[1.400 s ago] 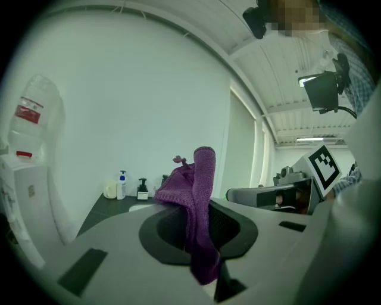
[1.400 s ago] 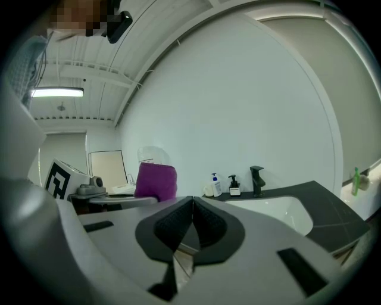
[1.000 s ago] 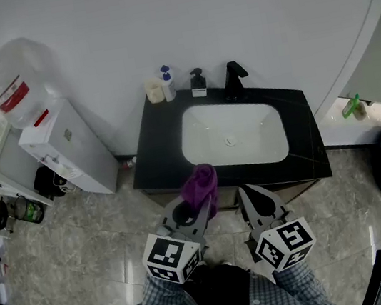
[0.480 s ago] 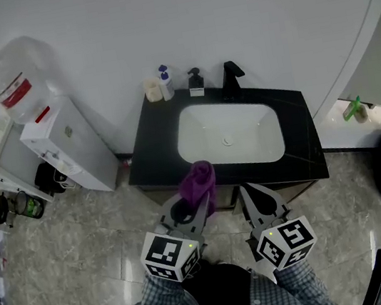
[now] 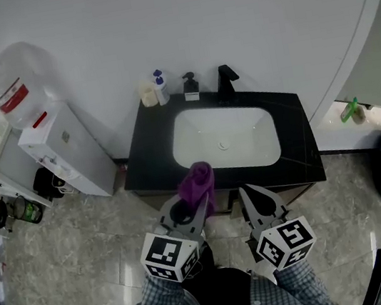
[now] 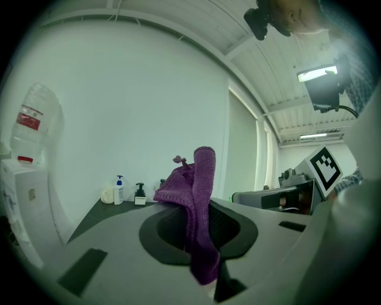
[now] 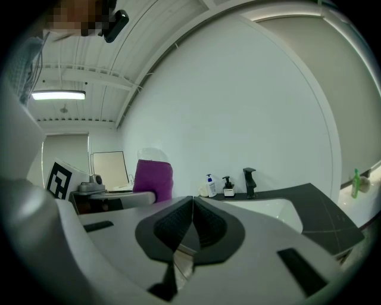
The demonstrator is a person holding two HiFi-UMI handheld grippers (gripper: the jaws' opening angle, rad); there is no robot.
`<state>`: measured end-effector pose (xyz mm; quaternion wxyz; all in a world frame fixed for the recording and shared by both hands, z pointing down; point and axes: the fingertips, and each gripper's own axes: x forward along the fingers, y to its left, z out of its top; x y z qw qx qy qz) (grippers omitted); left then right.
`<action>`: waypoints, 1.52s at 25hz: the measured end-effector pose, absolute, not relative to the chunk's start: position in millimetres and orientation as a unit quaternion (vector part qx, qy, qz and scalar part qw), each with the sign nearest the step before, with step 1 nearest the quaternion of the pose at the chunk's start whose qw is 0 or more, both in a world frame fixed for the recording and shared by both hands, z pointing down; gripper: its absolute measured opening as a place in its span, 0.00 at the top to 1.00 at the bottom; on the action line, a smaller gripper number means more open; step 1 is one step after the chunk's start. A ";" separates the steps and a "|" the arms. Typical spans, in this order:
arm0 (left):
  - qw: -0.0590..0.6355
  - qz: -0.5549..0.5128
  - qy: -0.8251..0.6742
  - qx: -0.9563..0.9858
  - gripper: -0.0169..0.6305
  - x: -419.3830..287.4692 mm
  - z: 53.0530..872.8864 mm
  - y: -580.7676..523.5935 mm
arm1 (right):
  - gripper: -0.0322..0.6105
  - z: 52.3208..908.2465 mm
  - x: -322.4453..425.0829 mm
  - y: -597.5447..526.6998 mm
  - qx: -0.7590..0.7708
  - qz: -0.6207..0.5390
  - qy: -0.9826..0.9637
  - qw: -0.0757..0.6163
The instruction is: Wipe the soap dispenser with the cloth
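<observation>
The left gripper [image 5: 200, 203] is clamping a purple cloth [image 5: 199, 181], which is hiding its jaw tips, over the black counter's [image 5: 153, 154] front edge. The soap dispenser [image 5: 190, 86], small and apparently dark-pumped, is standing by the back wall, well apart. The right gripper [image 5: 246, 193] is hovering, jaws pressed together, holding nothing.

Purple cloth [image 5: 198, 183] nubby terry; countertop [image 5: 151, 155] glossy black; basin [image 5: 195, 138] smooth white; floor [image 5: 71, 262] polished stone
</observation>
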<state>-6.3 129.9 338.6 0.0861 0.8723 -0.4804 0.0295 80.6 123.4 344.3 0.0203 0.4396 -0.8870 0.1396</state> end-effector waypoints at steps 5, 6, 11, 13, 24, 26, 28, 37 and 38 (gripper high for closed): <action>0.083 0.033 -0.472 0.877 0.88 -2.6 343.7 107.8 | 0.92 347.5 80.4 103.5 0.442 0.137 -0.886 0.020; 0.083 0.034 -0.470 0.878 0.88 -1.9 344.7 100.8 | 0.92 348.1 80.7 96.8 0.443 0.137 -0.886 0.020; 0.085 0.033 -0.463 0.882 0.88 -4.4 347.3 55.3 | 0.92 350.0 74.1 52.9 0.447 0.137 -0.884 0.022; 0.087 0.035 -0.461 0.882 0.89 -8.9 350.1 33.5 | 0.92 352.6 68.3 32.7 0.449 0.143 -0.882 0.022; 0.107 0.055 -0.441 0.889 0.88 -42.8 363.2 -87.8 | 0.92 366.2 30.2 -87.6 0.462 0.175 -0.869 0.030; 0.113 0.056 -0.436 0.891 0.88 -49.2 365.0 -109.2 | 0.92 368.1 25.5 -109.5 0.468 0.178 -0.865 0.033; 0.118 0.058 -0.432 0.892 0.88 -56.9 367.1 -129.5 | 0.92 370.5 21.2 -130.5 0.475 0.183 -0.860 0.035; 0.143 0.066 -0.425 0.891 0.88 -73.8 389.0 -191.9 | 0.92 384.3 13.7 -185.7 0.494 0.194 -0.846 0.050; 0.145 0.066 -0.426 0.890 0.89 -74.7 391.5 -197.0 | 0.92 386.5 13.3 -188.5 0.494 0.196 -0.845 0.052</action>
